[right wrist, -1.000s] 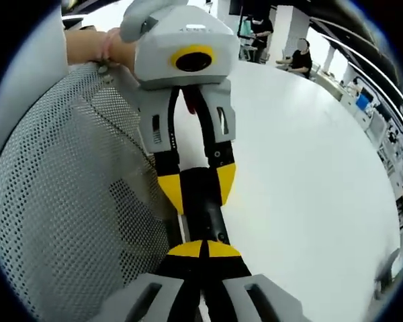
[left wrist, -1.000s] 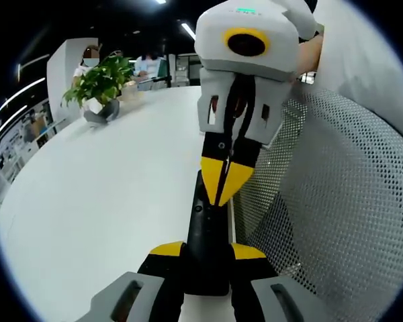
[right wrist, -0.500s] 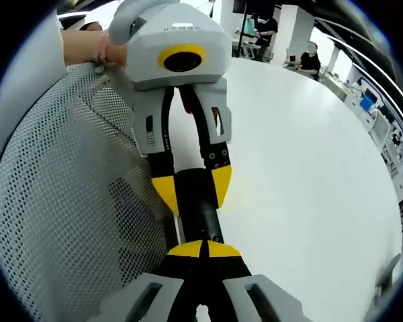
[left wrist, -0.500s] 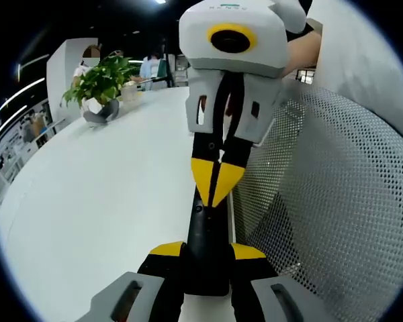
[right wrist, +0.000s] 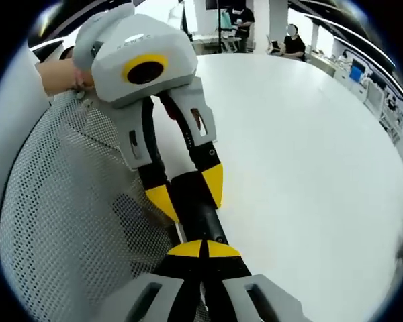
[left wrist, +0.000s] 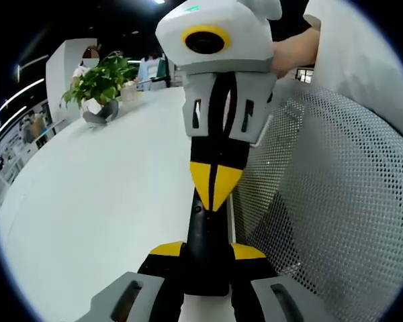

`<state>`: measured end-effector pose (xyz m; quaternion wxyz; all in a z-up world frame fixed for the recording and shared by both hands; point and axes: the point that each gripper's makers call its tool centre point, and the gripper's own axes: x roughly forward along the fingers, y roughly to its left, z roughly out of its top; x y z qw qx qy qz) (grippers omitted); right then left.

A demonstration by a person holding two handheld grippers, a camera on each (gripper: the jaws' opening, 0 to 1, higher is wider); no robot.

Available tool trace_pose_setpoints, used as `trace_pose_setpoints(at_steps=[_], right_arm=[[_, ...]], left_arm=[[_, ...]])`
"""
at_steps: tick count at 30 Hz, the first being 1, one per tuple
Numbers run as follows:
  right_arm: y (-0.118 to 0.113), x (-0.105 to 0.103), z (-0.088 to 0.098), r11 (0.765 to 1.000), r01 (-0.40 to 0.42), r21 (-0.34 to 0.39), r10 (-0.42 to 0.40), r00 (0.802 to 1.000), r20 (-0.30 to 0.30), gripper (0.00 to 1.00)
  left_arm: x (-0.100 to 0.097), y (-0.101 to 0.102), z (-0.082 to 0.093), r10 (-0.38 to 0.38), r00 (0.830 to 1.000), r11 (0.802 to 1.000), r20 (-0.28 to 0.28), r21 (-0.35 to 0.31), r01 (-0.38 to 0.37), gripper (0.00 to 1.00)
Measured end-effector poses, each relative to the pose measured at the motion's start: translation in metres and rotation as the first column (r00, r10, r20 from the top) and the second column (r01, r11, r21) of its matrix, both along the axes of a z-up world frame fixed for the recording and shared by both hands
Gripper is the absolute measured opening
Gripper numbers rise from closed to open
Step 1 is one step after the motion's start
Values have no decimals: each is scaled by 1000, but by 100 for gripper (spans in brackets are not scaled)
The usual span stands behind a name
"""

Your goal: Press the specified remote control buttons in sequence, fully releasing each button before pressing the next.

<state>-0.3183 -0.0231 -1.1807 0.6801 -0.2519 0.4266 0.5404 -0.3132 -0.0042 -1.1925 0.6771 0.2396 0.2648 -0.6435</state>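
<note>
Left gripper [left wrist: 206, 258], yellow-tipped jaws clamped on the near end of a slim black remote control [left wrist: 205, 231], steadying it over the broad white round table [left wrist: 107, 201]. Right gripper [left wrist: 216, 196], seen in the left gripper view with jaws pinched to one point, bearing tip-first on the remote's buttoned face. Best pressed straight down, then lifted fully clear before the next button. Beside the remote, pale perforated mesh chair back [left wrist: 336, 201] crowding one flank; open tabletop on the other; small green potted plant [left wrist: 101, 84] well apart.
</note>
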Motion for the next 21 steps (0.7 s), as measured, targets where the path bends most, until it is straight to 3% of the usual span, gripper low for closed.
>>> trace_pose_setpoints(at_steps=[6,8,10,13,21], right_arm=[[0,1,1,999,29,19,-28,999,-42,0],[-1,6,1,1000,-26,-17,26,999,36,0],[-1,8,-1,998,-44,-44,46,997,62,0],[1,12,-1,1000,-6,-28,6,1000,3,0],[1,14,-3,995,1,-98,-2,1000,-4,0]], left_arm=[[0,0,0,5,1000,1000,-3,-5,-5,24],[0,0,0,3,1000,1000,-1,-4,-3,24],[0,0,0,3,1000,1000,-1,-4,-3,24],[0,0,0,2,1000,1000,-2,-4,-2,24],[0,-1,1,3,1000,1000,0,-3,-3,24]])
